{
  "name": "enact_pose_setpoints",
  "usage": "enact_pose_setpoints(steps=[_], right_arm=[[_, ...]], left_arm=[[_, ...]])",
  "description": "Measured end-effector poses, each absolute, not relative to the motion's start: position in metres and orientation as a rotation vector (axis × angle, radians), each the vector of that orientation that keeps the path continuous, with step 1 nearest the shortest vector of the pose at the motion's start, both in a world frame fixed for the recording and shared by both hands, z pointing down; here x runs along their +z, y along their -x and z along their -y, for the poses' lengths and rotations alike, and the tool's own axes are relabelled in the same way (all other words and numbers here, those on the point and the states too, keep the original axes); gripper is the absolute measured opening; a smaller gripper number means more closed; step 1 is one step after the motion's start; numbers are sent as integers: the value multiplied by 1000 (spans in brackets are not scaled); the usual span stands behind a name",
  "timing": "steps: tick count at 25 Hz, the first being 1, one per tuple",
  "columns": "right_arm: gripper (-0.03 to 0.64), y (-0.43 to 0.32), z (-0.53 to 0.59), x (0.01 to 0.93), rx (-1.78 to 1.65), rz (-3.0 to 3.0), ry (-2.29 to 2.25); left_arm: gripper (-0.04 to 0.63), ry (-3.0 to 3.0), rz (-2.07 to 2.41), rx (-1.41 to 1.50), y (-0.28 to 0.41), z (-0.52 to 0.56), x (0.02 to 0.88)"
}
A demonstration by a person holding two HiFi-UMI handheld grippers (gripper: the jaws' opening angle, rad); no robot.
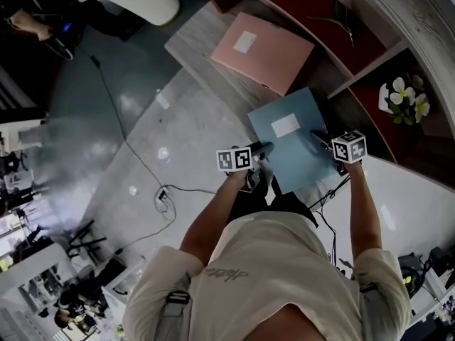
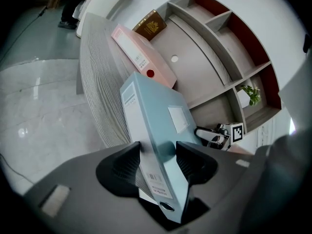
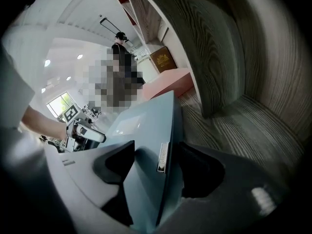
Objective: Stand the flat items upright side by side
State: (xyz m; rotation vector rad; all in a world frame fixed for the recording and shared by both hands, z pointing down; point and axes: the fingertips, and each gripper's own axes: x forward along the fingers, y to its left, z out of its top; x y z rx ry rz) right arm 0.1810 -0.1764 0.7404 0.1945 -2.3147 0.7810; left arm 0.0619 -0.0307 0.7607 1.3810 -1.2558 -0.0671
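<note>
A light blue binder (image 1: 291, 144) lies on the wooden counter (image 1: 206, 45), its near end toward me. My left gripper (image 1: 264, 148) straddles its near left corner and my right gripper (image 1: 318, 139) its near right side. In the left gripper view the blue binder (image 2: 156, 116) runs between the jaws of that gripper (image 2: 158, 162), spine down, with the pads close beside it. In the right gripper view the binder (image 3: 146, 130) sits inside the right gripper (image 3: 158, 167) with dark gaps on both sides. A pink binder (image 1: 261, 52) lies flat farther along.
A brown book (image 2: 151, 25) lies beyond the pink binder (image 2: 144, 57). Open shelf compartments (image 1: 334, 20) with red backs rise behind the counter; one holds a flowering plant (image 1: 405, 99). A cable (image 1: 128, 144) trails over the grey floor at left.
</note>
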Motion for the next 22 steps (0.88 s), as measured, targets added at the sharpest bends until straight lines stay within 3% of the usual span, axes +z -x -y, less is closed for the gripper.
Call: enact_pose_setpoints(steps=[22], right_arm=[[276,-191,154,677,565,2482,-276]], left_arm=[[224,-1653,1415,34,-48,28,681]])
